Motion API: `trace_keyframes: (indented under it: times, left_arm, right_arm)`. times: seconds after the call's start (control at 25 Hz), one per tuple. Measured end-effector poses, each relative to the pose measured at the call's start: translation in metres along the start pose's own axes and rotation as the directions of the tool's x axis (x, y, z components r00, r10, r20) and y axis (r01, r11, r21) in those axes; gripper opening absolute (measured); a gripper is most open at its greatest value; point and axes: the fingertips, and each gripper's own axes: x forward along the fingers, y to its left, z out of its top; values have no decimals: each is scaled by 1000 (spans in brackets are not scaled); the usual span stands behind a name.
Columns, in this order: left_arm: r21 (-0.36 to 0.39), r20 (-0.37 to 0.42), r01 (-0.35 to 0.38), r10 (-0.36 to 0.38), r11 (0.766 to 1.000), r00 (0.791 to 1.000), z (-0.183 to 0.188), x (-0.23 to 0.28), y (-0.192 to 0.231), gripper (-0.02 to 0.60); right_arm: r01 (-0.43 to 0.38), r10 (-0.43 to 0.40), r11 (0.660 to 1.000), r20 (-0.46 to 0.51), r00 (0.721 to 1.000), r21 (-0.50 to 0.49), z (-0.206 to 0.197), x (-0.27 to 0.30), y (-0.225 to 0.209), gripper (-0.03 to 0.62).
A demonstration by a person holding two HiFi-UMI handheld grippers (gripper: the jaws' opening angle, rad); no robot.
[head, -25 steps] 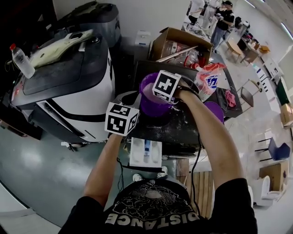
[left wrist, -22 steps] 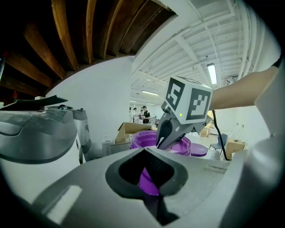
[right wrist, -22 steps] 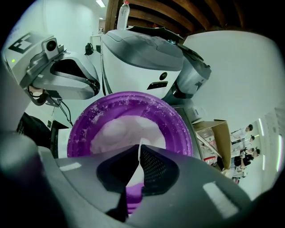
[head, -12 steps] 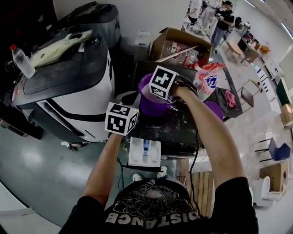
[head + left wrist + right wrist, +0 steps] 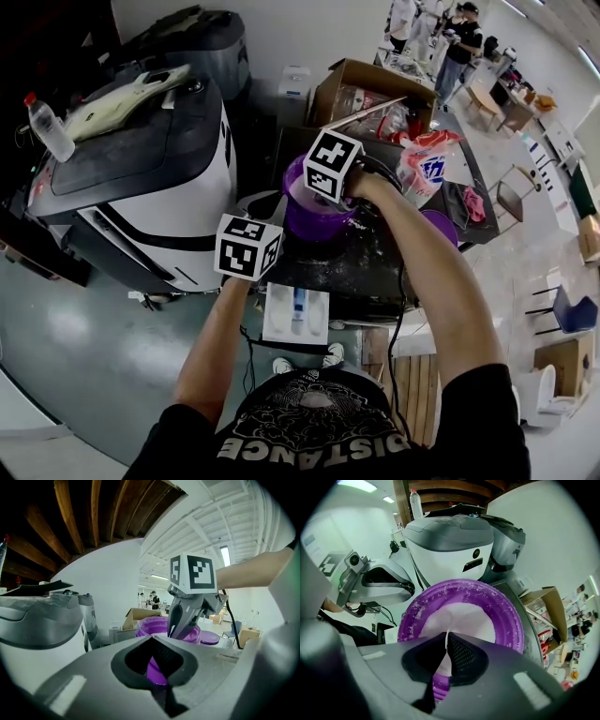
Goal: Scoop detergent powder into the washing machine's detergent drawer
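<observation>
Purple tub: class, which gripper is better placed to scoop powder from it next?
Right. The right gripper hangs over the purple tub, shut on a thin white handle above the powder; the left gripper is shut, near the drawer.

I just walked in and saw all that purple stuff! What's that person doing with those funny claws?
A person stands beside a washing machine with a gripper in each hand. The right gripper reaches down into the purple tub of white powder, its jaws shut on a thin white handle, probably a scoop. The left gripper is shut and empty, held near the white detergent drawer.
</observation>
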Motion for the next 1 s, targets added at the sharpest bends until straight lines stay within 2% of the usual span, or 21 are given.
trace_keyframes:
  times: [0.24, 0.56, 1.0]
  left_arm:
    - [-2, -2, -9, 9, 1000, 1000, -1, 0, 0, 0]
    - [-1, -5, -13, 13, 1000, 1000, -2, 1, -3, 0]
    - [1, -7, -30, 30, 1000, 1000, -2, -2, -7, 0]
  right_arm:
    - [-69, 64, 994, 57, 996, 83, 4, -4, 3, 35]
    - [-165, 141, 970, 142, 980, 178, 12, -12, 8, 35]
    - [-362, 257, 881, 333, 907, 304, 27, -30, 16, 36]
